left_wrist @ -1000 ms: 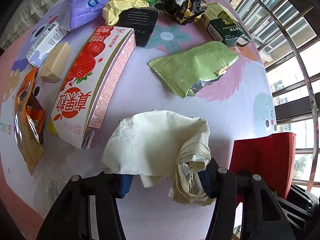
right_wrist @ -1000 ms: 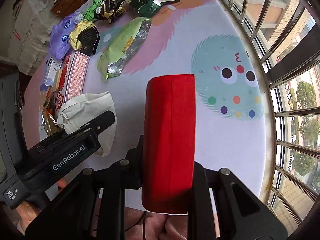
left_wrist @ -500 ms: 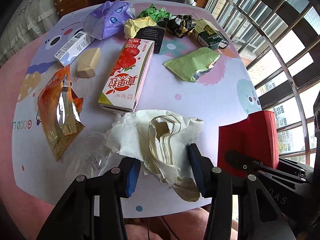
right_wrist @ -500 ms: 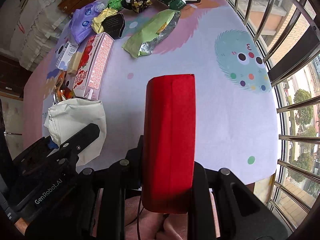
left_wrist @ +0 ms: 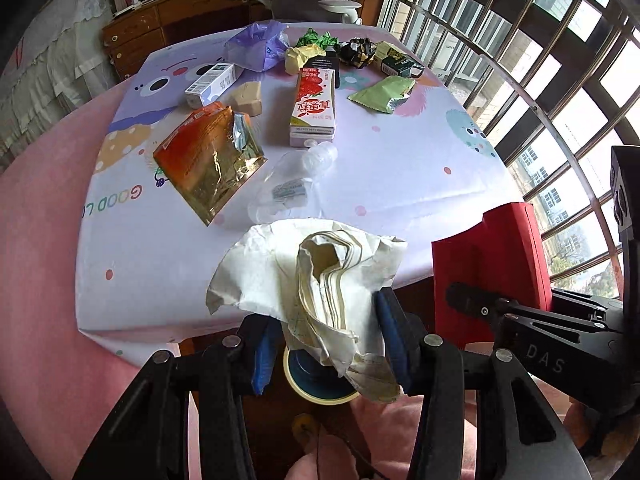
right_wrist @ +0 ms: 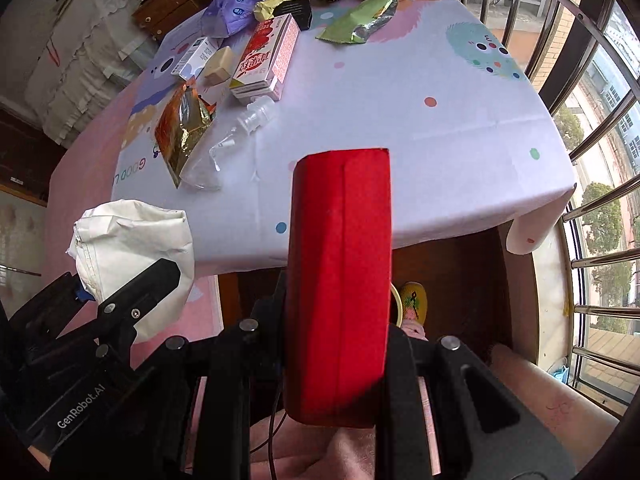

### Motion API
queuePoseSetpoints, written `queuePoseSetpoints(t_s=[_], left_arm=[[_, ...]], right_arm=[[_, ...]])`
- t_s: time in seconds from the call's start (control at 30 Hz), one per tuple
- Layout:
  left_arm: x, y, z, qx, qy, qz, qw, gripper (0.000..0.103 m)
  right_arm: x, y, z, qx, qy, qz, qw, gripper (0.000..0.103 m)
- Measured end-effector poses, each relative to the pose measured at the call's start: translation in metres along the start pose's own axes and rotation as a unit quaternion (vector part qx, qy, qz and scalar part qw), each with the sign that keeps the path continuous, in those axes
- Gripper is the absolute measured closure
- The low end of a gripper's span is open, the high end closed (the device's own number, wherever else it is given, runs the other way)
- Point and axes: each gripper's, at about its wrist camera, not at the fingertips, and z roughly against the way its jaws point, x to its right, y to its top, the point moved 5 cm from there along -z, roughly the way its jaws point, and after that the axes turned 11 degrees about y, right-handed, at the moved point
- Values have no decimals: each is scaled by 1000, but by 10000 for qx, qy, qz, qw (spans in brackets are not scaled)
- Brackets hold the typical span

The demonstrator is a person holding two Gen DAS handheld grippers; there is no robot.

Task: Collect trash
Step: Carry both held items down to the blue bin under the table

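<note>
My left gripper [left_wrist: 328, 344] is shut on a crumpled cream paper bag [left_wrist: 320, 264], held off the near edge of the table above a round bin with a blue inside [left_wrist: 316, 380]. My right gripper [right_wrist: 336, 332] is shut on a red box [right_wrist: 340, 280], also clear of the table edge. In the left wrist view the red box [left_wrist: 492, 260] hangs to the right of the bag. In the right wrist view the paper bag [right_wrist: 132, 240] shows at the left in the other gripper.
The table [left_wrist: 400, 168] holds a strawberry milk carton [left_wrist: 314, 106], an orange foil pouch [left_wrist: 208, 156], a clear plastic bottle [left_wrist: 292, 180], a green wrapper [left_wrist: 382, 94], a purple pack [left_wrist: 256, 48] and several crumpled wrappers at the far edge. Window bars [left_wrist: 540, 60] run along the right.
Both grippers have pulled back and up from the table with the paper bag and the red box. They now hang past the near edge, and the bin shows below the bag.
</note>
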Motion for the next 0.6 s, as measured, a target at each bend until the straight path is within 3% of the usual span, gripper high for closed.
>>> queuePoseSetpoints(t_s=[0.17,0.37,0.6], left_arm=[[-26,-55,1,-190,14,7,9998,57],[-37,-101,-11,-447,-9,173,9989,57],[-43,-140,-54,-850,-20,533,9949,57]], right_arm=[[-14,-56,-7,-59,0,-16,10000,87],[-14,-93,-15,-242,-238,138,9993,87],[4,-130,-67,-689,-411,193,9966,87]])
